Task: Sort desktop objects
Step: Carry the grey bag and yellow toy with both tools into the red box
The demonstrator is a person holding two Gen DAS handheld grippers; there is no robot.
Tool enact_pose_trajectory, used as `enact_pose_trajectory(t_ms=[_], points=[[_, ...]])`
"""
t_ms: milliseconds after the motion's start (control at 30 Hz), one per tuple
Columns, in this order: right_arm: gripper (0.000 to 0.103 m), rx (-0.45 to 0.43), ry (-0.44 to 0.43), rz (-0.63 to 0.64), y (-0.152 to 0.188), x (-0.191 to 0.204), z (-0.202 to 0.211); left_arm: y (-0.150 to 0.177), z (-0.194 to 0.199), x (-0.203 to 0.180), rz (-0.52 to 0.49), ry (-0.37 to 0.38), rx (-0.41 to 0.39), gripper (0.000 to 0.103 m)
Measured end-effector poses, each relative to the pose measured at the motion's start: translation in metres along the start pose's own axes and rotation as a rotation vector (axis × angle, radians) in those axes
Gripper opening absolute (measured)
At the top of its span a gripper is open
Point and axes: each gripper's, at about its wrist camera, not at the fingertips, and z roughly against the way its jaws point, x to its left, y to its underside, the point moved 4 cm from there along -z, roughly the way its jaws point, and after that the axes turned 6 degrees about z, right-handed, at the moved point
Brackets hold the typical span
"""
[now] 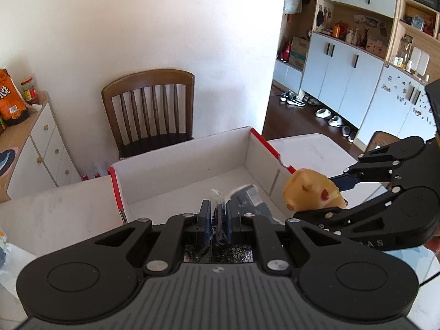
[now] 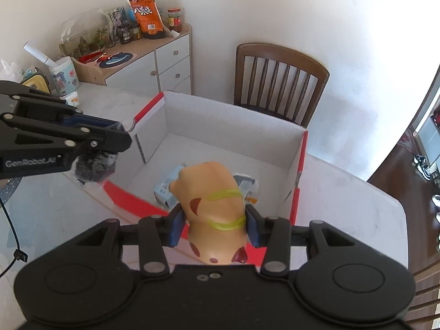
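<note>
The right gripper [image 2: 214, 227] is clamped on a tan toy figure [image 2: 213, 214], blue pads pressed to both flanks; the toy carries yellow-green bands and dark red spots, and it hangs over the near red-edged wall of the open cardboard box [image 2: 233, 126]. From the left wrist view that same toy [image 1: 310, 192] sits just off the box's right wall [image 1: 264, 162], pinched in the right gripper [image 1: 327, 195] coming in from the right. The left gripper [image 1: 218, 220] has its fingers drawn close on a crinkly clear packet with dark contents [image 1: 218, 236], its sealed top poking up between the blue pads. In the right wrist view the left gripper [image 2: 121, 137] reaches in from the left, the dark packet [image 2: 95, 169] dangling below its tips, beside the box's left near corner and above the desk [image 2: 68, 214]. Inside the box, on its white floor, lie pale blue-and-white packets [image 2: 165, 189], partly hidden behind the toy; what they are is hard to tell, and one shows blurred in the left wrist view [image 1: 249, 198]. The box stands on the white desk [image 1: 55, 214] toward its far edge. Past that edge a brown wooden chair [image 2: 280, 82] stands against the wall, and a low cabinet [image 2: 165, 60] off the desk's far left corner holds an orange snack bag [image 2: 145, 13] and a red-lidded jar [image 2: 174, 19].
</note>
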Motion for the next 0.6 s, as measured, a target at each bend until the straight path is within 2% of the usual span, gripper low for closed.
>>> enact_pose_trajectory(t_ms=[333, 600], points=[[0.044, 0.012, 0.008, -0.025, -0.015, -0.009, -0.032, -0.012, -0.047, 0.018, 0.014, -0.044, 0.048, 0.01], [0.045, 0.052, -0.003, -0.043, -0.016, -0.012, -0.062, -0.003, -0.087, 0.028, 0.006, -0.075, 0.11, 0.01]])
